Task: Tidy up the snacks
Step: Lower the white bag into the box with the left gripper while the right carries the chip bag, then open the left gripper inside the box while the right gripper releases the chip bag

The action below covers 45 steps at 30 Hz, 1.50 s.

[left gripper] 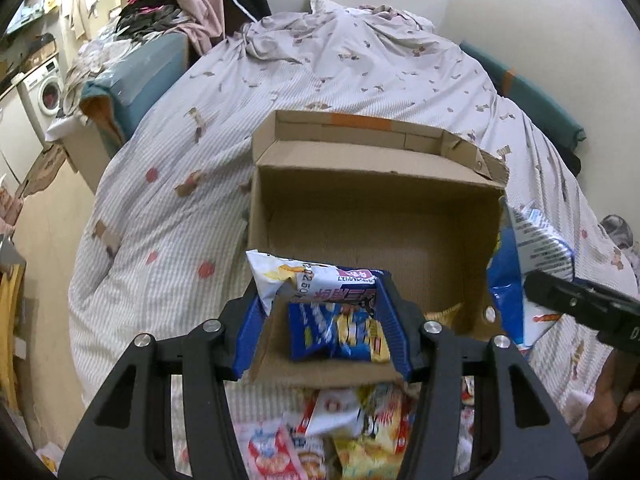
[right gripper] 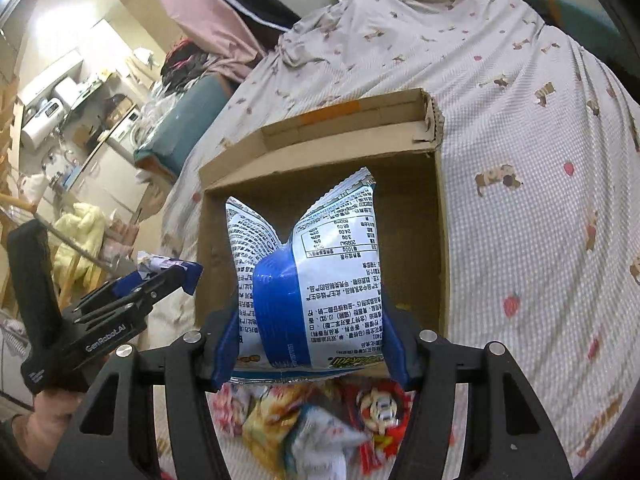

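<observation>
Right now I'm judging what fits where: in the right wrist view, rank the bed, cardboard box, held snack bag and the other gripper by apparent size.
1. Bed
2. Cardboard box
3. Held snack bag, though its nearness to the camera inflates it
4. Left gripper, at the picture's edge, so unsure

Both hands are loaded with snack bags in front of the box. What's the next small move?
Probably ease the left hand-held gripper forward over the cardboard box and open it. Its blue snack bag already hangs above the near wall, and the box floor looks mostly bare. The right hand-held gripper, clamped on the white and blue bag, can follow.
</observation>
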Available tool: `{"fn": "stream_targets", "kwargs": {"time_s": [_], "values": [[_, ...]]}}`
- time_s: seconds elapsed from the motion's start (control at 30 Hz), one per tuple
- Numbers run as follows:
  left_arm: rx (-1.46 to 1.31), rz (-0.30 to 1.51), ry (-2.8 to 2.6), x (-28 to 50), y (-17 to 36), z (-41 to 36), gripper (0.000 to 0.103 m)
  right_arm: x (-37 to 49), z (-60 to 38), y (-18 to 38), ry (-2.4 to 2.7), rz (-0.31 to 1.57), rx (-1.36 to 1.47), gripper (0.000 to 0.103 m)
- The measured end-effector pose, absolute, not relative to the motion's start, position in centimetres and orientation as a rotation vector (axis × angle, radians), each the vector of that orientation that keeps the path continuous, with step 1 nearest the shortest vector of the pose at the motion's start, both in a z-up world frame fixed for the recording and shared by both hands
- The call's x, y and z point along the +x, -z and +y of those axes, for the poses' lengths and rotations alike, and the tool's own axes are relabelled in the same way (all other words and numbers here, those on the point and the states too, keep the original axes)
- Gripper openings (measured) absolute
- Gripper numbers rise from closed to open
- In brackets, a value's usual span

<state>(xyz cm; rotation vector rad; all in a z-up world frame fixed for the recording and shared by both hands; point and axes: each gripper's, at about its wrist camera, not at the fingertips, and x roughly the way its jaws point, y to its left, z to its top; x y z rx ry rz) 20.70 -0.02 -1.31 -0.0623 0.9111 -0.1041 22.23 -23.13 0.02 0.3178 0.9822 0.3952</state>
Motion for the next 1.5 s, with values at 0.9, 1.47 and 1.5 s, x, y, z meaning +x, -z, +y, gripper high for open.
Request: {"fn": "stream_targets", "kwargs": {"time_s": [0.9, 1.47, 1.5], "values": [[-0.031, 0.945, 0.118, 22.7, 6.0, -0.9, 0.052, 25.8, -22.1, 4.9, -0.355, 1.024, 0.355, 0.063], [-0.016, 0.943, 0.114, 22.3, 5.8, -0.9, 0.054, 25.6, -22.6, 4.8, -0.364, 0.996, 0.383, 0.072], [-0.016, 0.941, 0.107, 22.3, 5.8, -0.9, 0.054, 25.6, -22.6, 4.6, -0.366, 0.988, 0.384, 0.077]]}}
